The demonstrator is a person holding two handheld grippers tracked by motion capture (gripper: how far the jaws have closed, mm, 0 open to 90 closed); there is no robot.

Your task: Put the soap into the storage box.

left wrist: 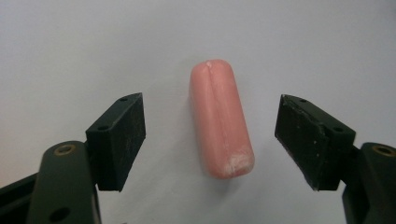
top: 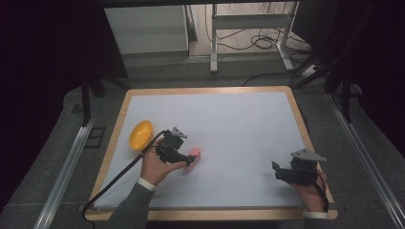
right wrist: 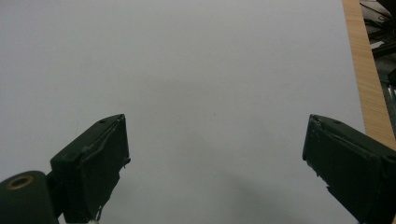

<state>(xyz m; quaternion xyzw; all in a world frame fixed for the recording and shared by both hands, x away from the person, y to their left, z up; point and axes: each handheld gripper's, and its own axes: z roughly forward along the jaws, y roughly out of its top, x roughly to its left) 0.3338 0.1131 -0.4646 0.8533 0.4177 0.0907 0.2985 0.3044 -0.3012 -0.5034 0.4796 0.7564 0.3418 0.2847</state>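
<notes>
A pink sausage-shaped piece [left wrist: 220,125] lies on the white table sheet, also seen in the high view as the pink piece [top: 193,158]. My left gripper [left wrist: 210,135] straddles it with a jaw on either side and a gap between each pad and the piece, so it is open; in the high view the left gripper [top: 187,161] sits at the piece's left end. A yellow bowl [top: 141,134] stands just left of that hand. My right gripper [right wrist: 215,154] is open above bare sheet, and the right gripper [top: 277,171] rests near the table's front right.
The white sheet [top: 229,129] covers a wooden-edged table [top: 298,114]. A black cable [top: 114,183] trails from the left gripper off the front left corner. The wooden edge [right wrist: 366,79] runs along the right of the right gripper view.
</notes>
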